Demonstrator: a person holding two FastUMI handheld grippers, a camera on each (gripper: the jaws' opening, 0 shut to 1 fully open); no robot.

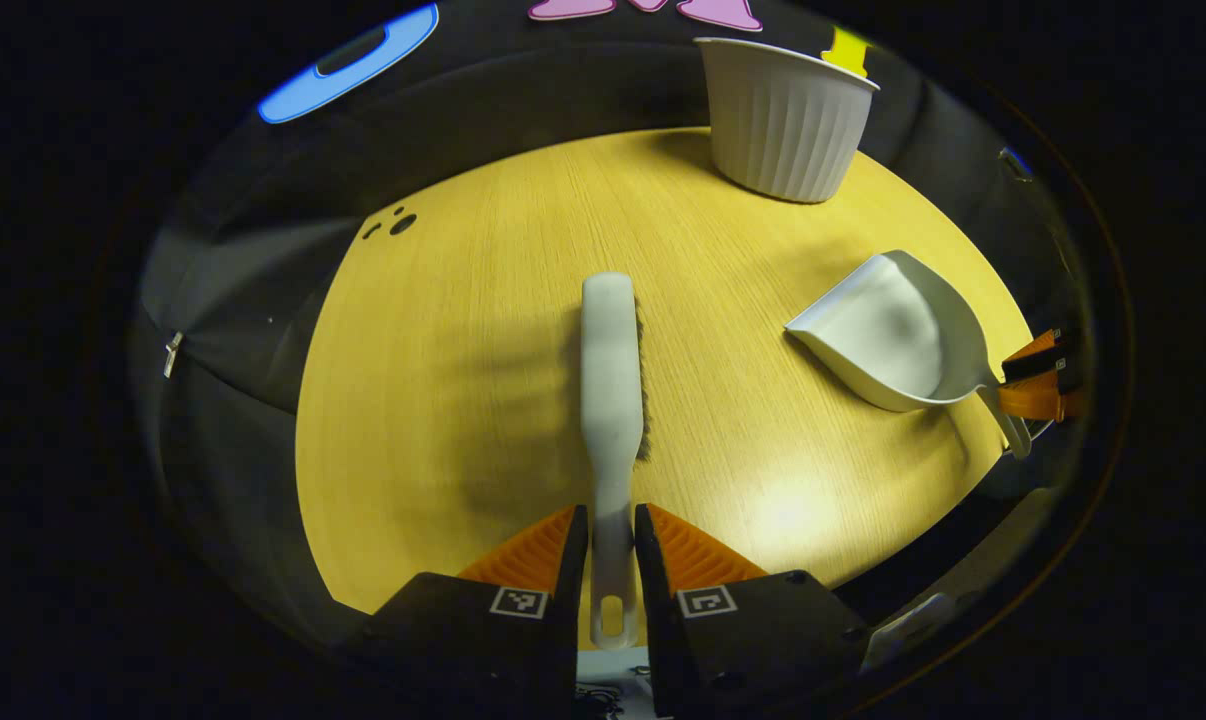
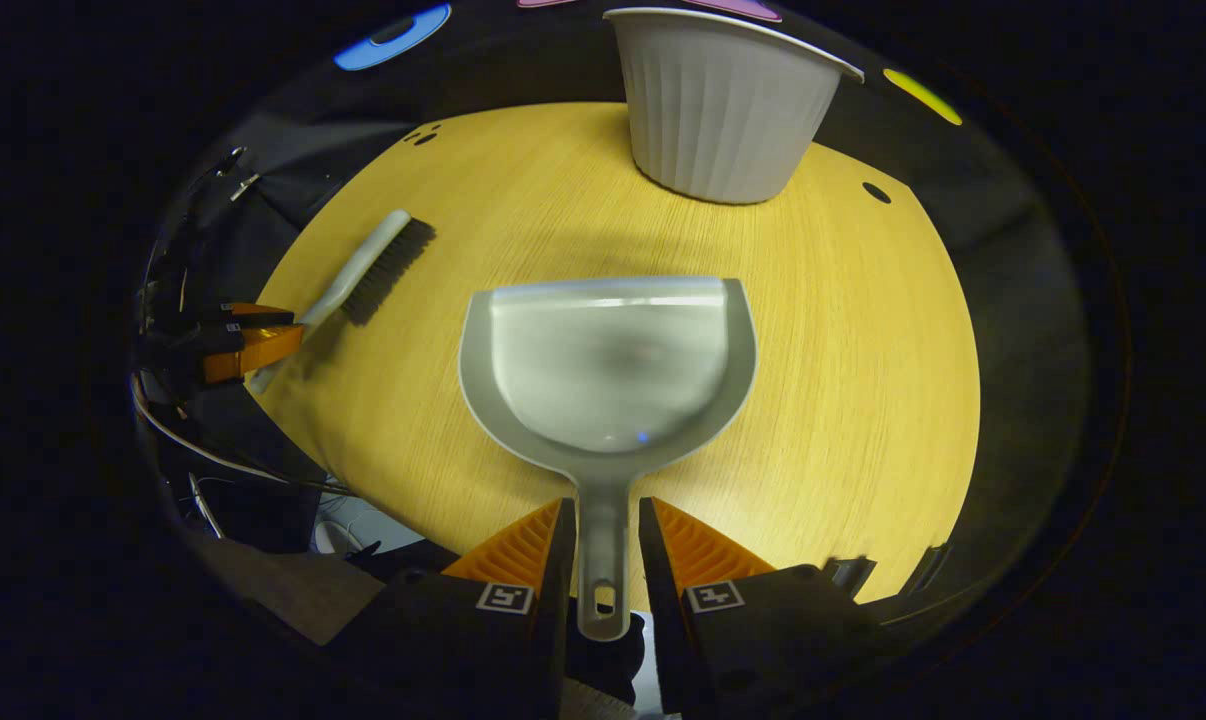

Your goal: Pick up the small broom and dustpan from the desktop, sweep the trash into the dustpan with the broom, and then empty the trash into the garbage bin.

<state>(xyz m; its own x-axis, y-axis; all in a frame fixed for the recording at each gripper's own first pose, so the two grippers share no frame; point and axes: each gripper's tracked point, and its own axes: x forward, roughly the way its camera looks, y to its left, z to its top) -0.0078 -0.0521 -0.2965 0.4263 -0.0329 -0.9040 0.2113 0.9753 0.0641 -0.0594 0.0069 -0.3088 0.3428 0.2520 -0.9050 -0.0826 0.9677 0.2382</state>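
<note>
Grippers [image 1: 611, 545] [image 2: 603, 540] low over desktop [image 1: 443, 400], clamping broom [image 1: 611, 380], dustpan [image 2: 608, 370].

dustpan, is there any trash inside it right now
No. In the right gripper view the dustpan has a bare scoop, with its handle between the right claw's fingers.

— What sort of place is this?
— A recording booth, staged rather than lived in. A small wooden bench [image 2: 863, 350] is ringed by black cloth walls [image 1: 263, 300].
— Anything else?
— Loose cables [image 2: 213, 450] hang off the bench's near-left edge, and a white ribbed bin [image 2: 718, 115] stands at its far edge.
</note>
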